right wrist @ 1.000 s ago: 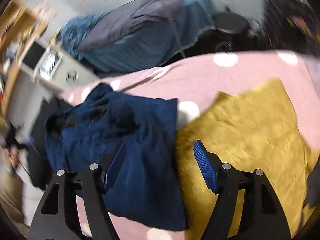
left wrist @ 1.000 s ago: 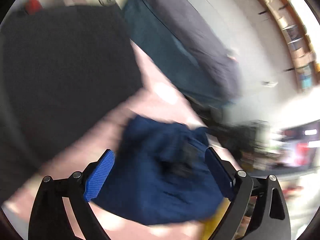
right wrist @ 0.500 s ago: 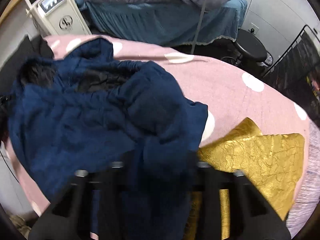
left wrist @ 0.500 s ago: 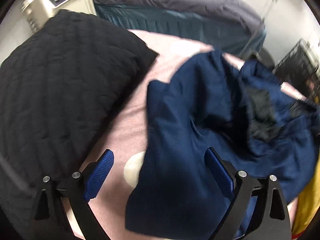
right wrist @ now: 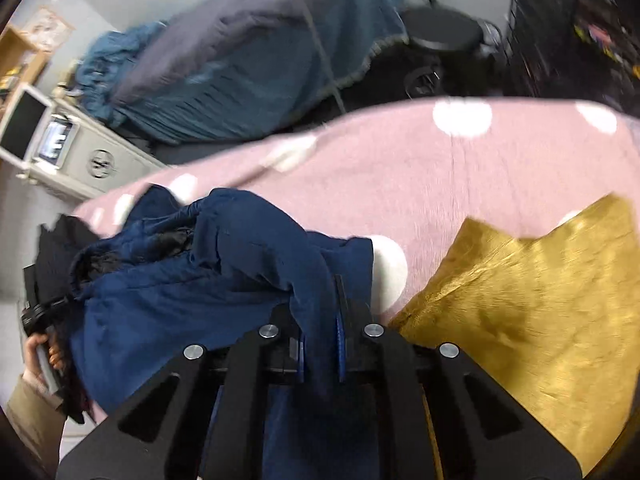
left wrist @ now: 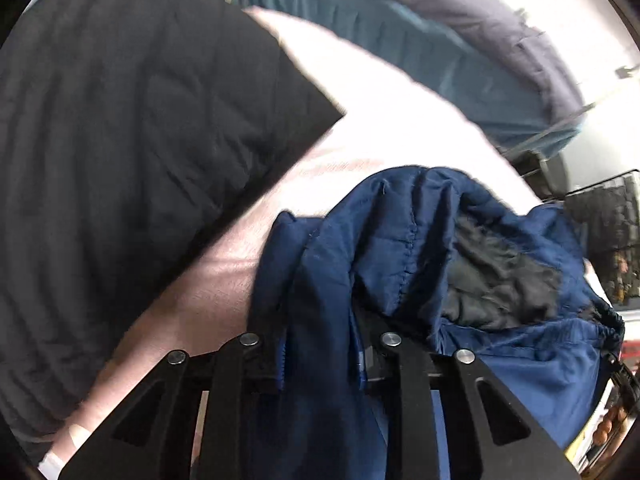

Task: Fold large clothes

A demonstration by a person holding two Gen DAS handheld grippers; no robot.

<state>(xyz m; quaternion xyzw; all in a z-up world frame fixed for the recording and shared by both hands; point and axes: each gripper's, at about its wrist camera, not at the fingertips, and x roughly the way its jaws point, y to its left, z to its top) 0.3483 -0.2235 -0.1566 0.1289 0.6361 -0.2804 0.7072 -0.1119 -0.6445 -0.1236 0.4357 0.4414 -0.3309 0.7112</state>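
A crumpled navy blue jacket (left wrist: pixel 420 248) with a black lining lies bunched on a pink blanket with white dots (right wrist: pixel 400 168). My left gripper (left wrist: pixel 320 356) is shut on a fold of the jacket's edge, cloth hanging between its fingers. My right gripper (right wrist: pixel 320 344) is shut on another part of the jacket (right wrist: pixel 224 264). The jacket's bulk spreads to the left of my right gripper. The fingertips of both grippers are hidden by cloth.
A black quilted garment (left wrist: pixel 120 140) lies on the left of the blanket. A golden-yellow cloth (right wrist: pixel 532 312) lies on the right. Behind stand a bed with teal cover (right wrist: pixel 248 64), a white machine (right wrist: pixel 60 148) and a black stool (right wrist: pixel 440 32).
Both grippers were open above the jacket; both have come down and shut on folds of it, and the cloth is gathered up between them.
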